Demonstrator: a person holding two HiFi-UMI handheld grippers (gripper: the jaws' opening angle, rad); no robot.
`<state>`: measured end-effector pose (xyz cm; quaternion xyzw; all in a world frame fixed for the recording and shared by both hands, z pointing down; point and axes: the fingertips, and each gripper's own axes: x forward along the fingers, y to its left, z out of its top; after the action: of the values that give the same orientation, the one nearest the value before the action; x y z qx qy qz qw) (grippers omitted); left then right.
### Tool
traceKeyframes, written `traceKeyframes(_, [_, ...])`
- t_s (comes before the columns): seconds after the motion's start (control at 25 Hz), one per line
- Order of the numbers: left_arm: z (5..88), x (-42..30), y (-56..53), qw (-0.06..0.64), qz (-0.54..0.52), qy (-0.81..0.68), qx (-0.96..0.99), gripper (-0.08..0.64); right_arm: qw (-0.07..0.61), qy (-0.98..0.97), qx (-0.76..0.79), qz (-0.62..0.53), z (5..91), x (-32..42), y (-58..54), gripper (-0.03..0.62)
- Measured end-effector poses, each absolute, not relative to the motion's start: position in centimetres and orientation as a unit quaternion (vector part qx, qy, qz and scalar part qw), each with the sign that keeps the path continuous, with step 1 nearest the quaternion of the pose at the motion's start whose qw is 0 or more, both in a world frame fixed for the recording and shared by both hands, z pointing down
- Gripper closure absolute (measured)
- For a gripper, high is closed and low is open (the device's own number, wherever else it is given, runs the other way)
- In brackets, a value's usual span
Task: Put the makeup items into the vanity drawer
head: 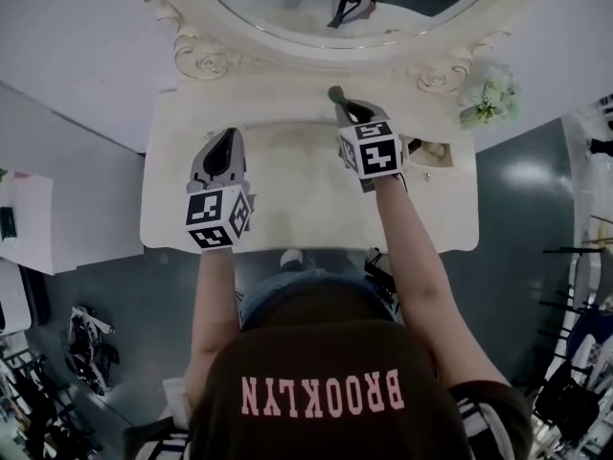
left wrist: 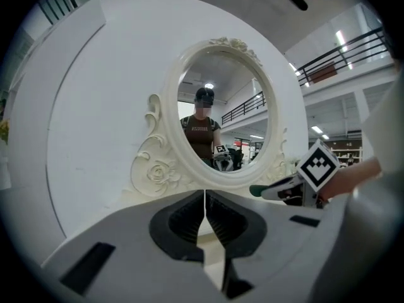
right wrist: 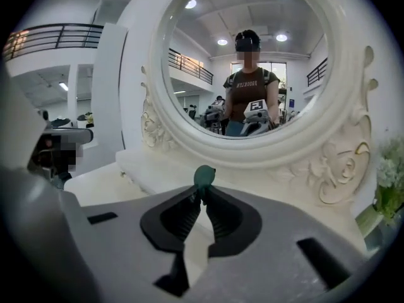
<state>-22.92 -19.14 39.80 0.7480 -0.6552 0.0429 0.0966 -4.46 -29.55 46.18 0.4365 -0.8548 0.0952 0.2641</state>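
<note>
Green and rounded, the small makeup item (right wrist: pixel 204 175) sits pinched at the very tips of the right gripper (right wrist: pixel 203 197), whose jaws are nearly together on its lower end. It is held above the cream vanity top (head: pixel 287 190), in front of the oval mirror (right wrist: pixel 252 68). I cannot tell exactly what it is. It looks light and perhaps a little soft, so a gentle grip should do. With so little of it caught, though, it could twist or slip, and a deeper hold would be safer. The left gripper (left wrist: pixel 204 197) is closed on nothing. A dark opening (head: pixel 428 151) at the vanity's right may be the drawer. The only readable writing is "BROOKLYN" on the person's shirt (head: pixel 321 393).
</note>
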Motion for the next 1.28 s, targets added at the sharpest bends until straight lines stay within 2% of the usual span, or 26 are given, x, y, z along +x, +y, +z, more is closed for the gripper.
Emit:
traceKeyframes(0.36, [39.9,-13.9,-23.2,0.091,0.048,-0.578,0.810,0.552,0.217,-0.817,0.520,0.122,45.3,6.6,-28.9,0.574])
traceKeyframes(0.76, [40.0,-4.8,-26.1,0.086,0.052,-0.501,0.860,0.552,0.198,-0.754,0.609,0.145,45.4,18.5,-26.9,0.572])
traceKeyframes(1.0, [40.7,-0.8,-27.4,0.086,0.060,-0.465,0.879,0.552,0.164,-0.729,0.644,0.161,45.9,22.8,-25.5,0.571])
traceKeyframes(1.28, [41.3,1.4,-27.6,0.091,0.074,-0.448,0.886,0.552,0.186,-0.728,0.631,0.193,48.0,23.5,-24.2,0.562])
